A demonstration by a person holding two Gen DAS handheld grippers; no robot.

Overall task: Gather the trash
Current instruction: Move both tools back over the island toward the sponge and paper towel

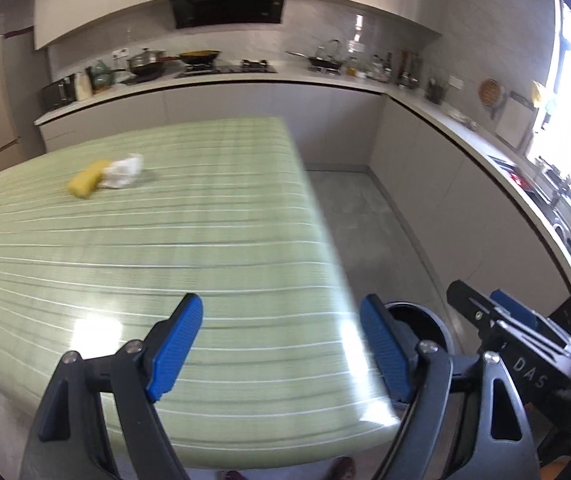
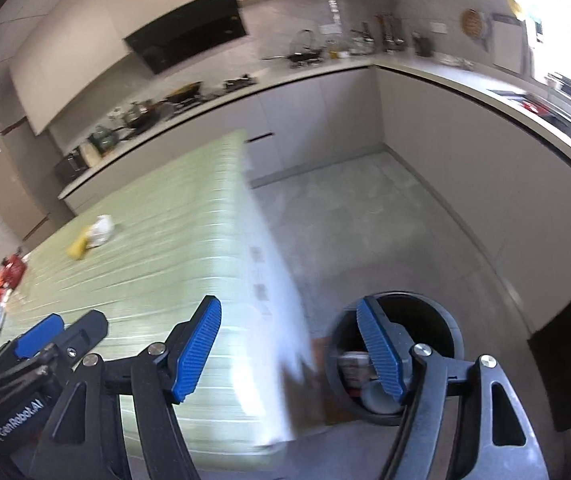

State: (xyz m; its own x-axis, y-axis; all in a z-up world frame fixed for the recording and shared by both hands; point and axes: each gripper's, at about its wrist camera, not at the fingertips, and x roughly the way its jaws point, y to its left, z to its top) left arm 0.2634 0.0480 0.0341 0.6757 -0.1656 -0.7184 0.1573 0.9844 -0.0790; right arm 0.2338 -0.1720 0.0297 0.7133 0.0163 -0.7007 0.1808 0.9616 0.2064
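On the green striped table (image 1: 213,240) lie a yellow sponge-like lump (image 1: 85,183) and, touching it, a crumpled white wad (image 1: 123,172), far ahead of both grippers. From the right wrist the lump (image 2: 76,249) and wad (image 2: 100,229) show small at the left. My left gripper (image 1: 281,304) hangs open over the table's near right corner, nothing between its fingers. My right gripper (image 2: 288,308) is open and bare too, straddling the table edge and a round black bin (image 2: 451,322) on the floor with some trash (image 2: 351,364) inside. The bin (image 1: 425,320) is half hidden behind a finger.
Red packets and other clutter (image 2: 9,274) sit at the table's far left. A grey floor strip (image 2: 365,220) runs between the table and the L-shaped counter (image 1: 269,78) with pans and bottles. A dark panel (image 2: 569,364) stands right of the bin. The picture is motion-blurred.
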